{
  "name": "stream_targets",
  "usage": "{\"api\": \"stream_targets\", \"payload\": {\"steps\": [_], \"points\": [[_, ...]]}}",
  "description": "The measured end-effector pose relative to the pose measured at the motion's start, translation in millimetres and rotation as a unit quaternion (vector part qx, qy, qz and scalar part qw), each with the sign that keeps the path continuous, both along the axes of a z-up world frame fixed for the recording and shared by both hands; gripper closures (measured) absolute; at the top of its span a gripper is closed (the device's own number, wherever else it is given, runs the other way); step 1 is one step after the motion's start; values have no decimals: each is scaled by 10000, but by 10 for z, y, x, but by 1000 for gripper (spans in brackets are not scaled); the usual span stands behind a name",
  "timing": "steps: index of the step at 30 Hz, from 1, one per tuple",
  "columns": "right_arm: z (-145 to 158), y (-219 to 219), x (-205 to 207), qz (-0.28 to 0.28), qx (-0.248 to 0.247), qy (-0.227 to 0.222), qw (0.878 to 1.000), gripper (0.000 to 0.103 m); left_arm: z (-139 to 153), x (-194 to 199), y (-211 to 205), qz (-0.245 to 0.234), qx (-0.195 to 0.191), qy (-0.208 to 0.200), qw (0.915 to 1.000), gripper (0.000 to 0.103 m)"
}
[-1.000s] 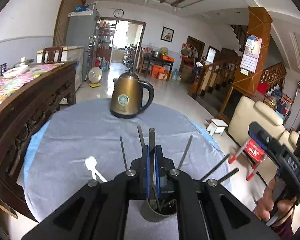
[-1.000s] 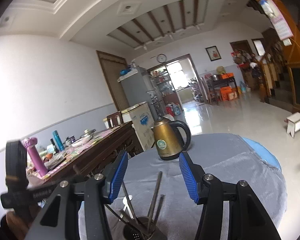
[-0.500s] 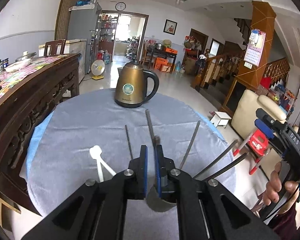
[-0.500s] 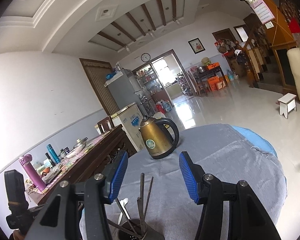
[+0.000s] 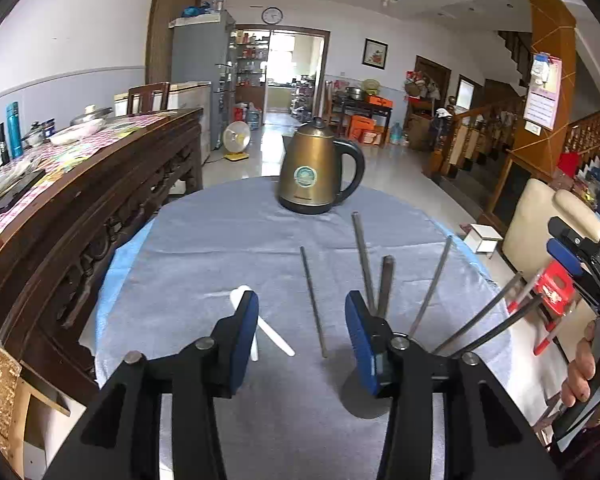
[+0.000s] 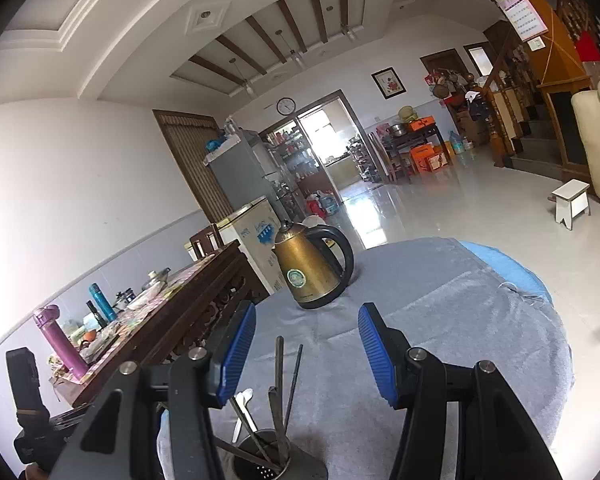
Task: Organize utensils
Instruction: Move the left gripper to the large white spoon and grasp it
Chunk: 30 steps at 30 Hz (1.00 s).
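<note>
The left tool (image 5: 302,330) has just been opening and now stands apart with nothing between its pads. The right tool (image 6: 306,350) is also spread wide and empty. Below them, at the near edge of the worktop (image 5: 228,240), a perforated metal holder (image 6: 262,458) carries the chopsticks (image 5: 384,286): slim metal rods that fan outward and lean on its rim. They look light, stiff and slick, so a pinch should fall on the upper shaft, squarely across it, or a rod may swivel or slide. The white spoons (image 5: 274,334) lie flat left of the holder; they seem light and hard, best taken by the handle. A kettle (image 5: 316,172) stands at the far edge.
</note>
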State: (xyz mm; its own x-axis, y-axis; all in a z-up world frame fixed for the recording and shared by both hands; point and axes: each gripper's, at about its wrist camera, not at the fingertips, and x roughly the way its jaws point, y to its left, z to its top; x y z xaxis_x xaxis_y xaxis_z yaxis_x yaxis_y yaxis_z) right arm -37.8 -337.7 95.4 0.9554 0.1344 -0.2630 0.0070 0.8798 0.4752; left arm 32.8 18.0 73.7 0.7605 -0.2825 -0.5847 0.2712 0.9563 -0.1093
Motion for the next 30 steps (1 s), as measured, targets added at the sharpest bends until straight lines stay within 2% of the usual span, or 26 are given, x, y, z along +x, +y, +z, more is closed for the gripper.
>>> {"api": "stream_targets", "payload": {"steps": [17,21,30], "points": [[-301,-96,241,-56,130,711,9974,46,-289,288,229,460,116,508,9976,54],[-425,-132,329,-59,215,953,9952,46,-431,412,350,565,15,723,9958,47],[-798,-146,575,107,385,1528,9874,46,-1187,1059,537,479,-222,1795,9823,46]]}}
